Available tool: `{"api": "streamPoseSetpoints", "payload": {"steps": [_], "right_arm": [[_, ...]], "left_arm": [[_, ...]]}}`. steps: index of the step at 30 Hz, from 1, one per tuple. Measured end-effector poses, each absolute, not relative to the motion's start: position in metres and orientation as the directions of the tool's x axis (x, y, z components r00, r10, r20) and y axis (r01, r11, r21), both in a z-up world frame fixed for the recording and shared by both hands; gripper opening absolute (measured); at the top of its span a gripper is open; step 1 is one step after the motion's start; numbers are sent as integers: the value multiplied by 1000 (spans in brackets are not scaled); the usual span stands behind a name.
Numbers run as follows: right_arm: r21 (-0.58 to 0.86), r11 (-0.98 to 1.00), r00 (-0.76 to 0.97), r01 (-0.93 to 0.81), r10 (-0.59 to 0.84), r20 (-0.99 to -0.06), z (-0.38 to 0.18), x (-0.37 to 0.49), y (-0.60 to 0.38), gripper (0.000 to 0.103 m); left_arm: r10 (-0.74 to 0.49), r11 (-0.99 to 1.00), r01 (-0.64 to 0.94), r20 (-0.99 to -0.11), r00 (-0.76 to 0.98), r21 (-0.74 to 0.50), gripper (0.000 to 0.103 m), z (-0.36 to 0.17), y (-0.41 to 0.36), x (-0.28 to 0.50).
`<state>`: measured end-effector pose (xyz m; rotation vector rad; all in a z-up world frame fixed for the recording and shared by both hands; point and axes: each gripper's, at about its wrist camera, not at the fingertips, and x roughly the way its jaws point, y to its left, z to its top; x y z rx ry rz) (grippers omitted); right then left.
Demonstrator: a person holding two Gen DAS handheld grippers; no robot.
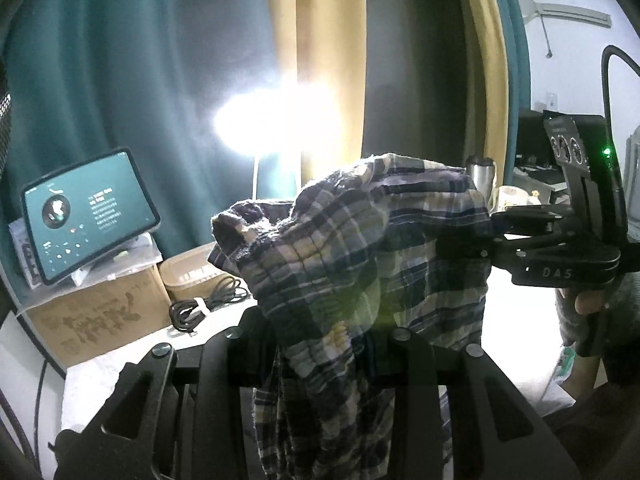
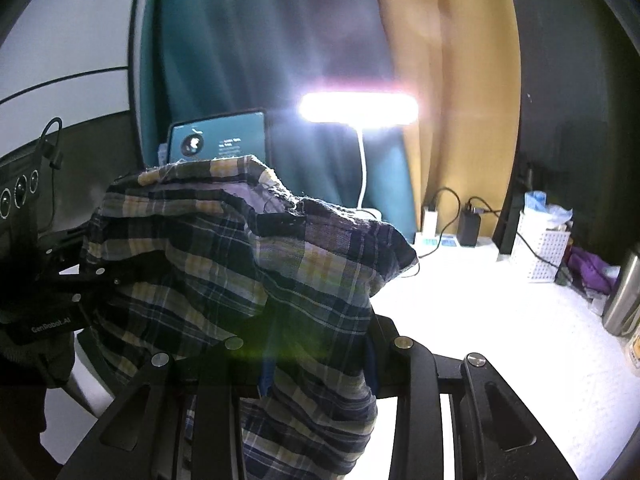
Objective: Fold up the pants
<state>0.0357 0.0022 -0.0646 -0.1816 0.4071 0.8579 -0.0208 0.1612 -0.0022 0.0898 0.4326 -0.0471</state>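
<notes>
Plaid pants (image 1: 360, 240) in dark blue, yellow and white hang bunched in the air between my two grippers. In the left wrist view the cloth drapes over the left gripper (image 1: 320, 336) and hides its fingertips, which are shut on a fold. The right gripper (image 1: 464, 240) comes in from the right, held by a person's hand (image 1: 588, 304), and is clamped on the cloth's right side. In the right wrist view the pants (image 2: 248, 264) cover the right gripper (image 2: 308, 340), and the left gripper (image 2: 80, 268) grips their left edge. The legs trail down below both grippers.
The white table (image 2: 500, 320) lies below, lit by a bright lamp (image 2: 358, 108). A tablet (image 1: 90, 214) leans on a cardboard box (image 1: 100, 316) beside a coiled cable (image 1: 208, 304). At the right stand chargers (image 2: 468, 224), a white basket (image 2: 542, 248) and a steel bottle (image 2: 624, 292).
</notes>
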Motion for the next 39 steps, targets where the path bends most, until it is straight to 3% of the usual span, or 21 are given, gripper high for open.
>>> {"api": "streamPoseSetpoints", "payload": {"steps": [39], "right_arm": [[151,668,459,-728,639,-617,-157,170,41,35]], "left_arm": [[-4,1000,-14,-689,724,-21,33,-88,202,91]]}}
